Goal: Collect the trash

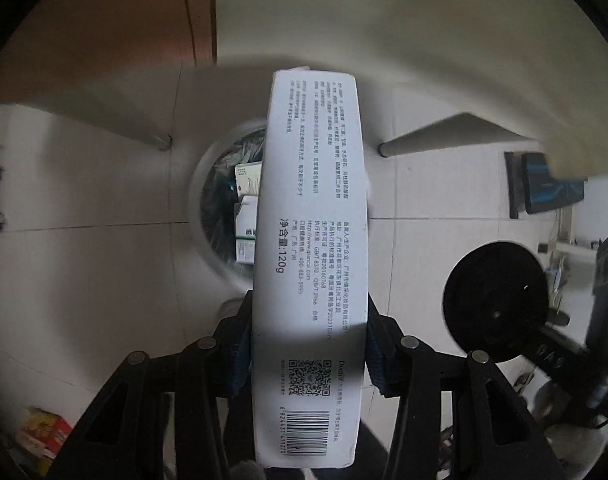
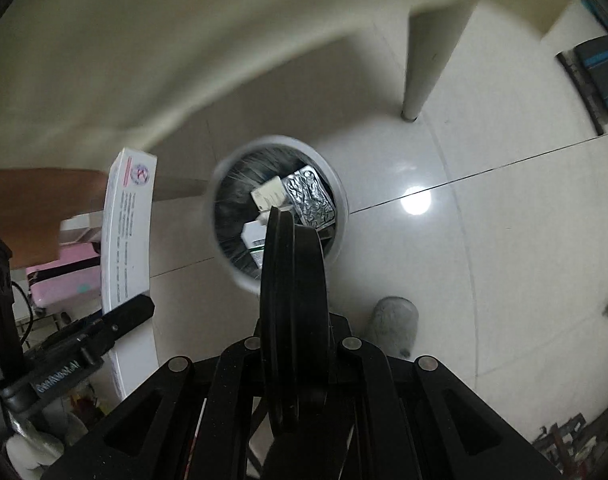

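Left gripper (image 1: 308, 344) clamps the box (image 1: 310, 240), right gripper (image 2: 293, 320) clamps a black disc (image 2: 293, 300); I'd centre both over the bin (image 2: 340, 188) rim before letting go.

Printed on the white toothpaste box (image 1: 310, 240): "净含量:120g", "Http://www.qiancai.com", "GB/T 8372", "Doctor" beside a QR code, and a barcode starting "6 92443".

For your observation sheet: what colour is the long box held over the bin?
White with black print on the long box, clearest in the left wrist view.
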